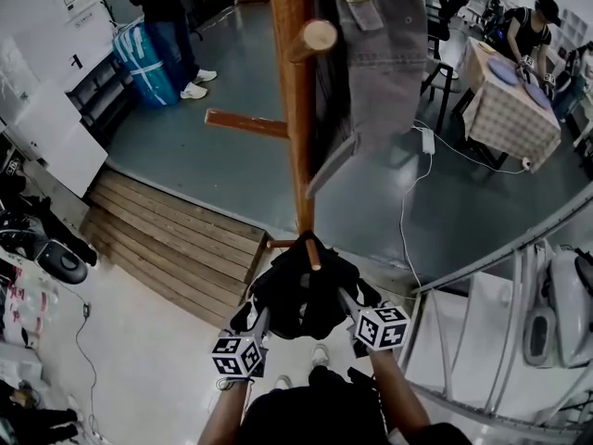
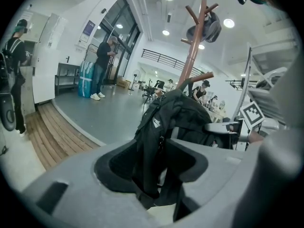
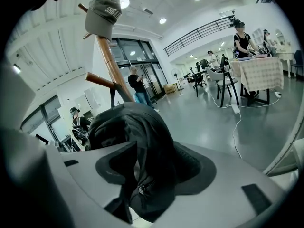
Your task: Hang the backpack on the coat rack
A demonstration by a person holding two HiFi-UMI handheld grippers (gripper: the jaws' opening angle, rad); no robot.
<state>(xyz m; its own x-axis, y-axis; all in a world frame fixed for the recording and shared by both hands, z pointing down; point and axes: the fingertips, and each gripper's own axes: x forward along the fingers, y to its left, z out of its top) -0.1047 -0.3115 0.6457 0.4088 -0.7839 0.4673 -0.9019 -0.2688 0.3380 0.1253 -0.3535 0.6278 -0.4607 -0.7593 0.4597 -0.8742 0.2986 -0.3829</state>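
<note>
Backpack [image 1: 301, 295], black, hangs on a low peg [image 1: 312, 251] of the wooden coat rack [image 1: 295, 109], with its fabric passing between the jaws of both grippers. Left gripper [image 2: 154, 167]: jaws spread wide, cloth hanging loose in the gap. Right gripper [image 3: 142, 170]: jaws likewise wide, with a zipped fold lying slack between them. The grippers flank the backpack, one on each side. Higher up the pole, a grey cap [image 3: 102, 14] sits on an upper peg. Beyond, a person [image 1: 162, 7] stands beside a blue bag [image 1: 148, 63], and a table with a checked cloth [image 1: 514, 109] stands at right.
</note>
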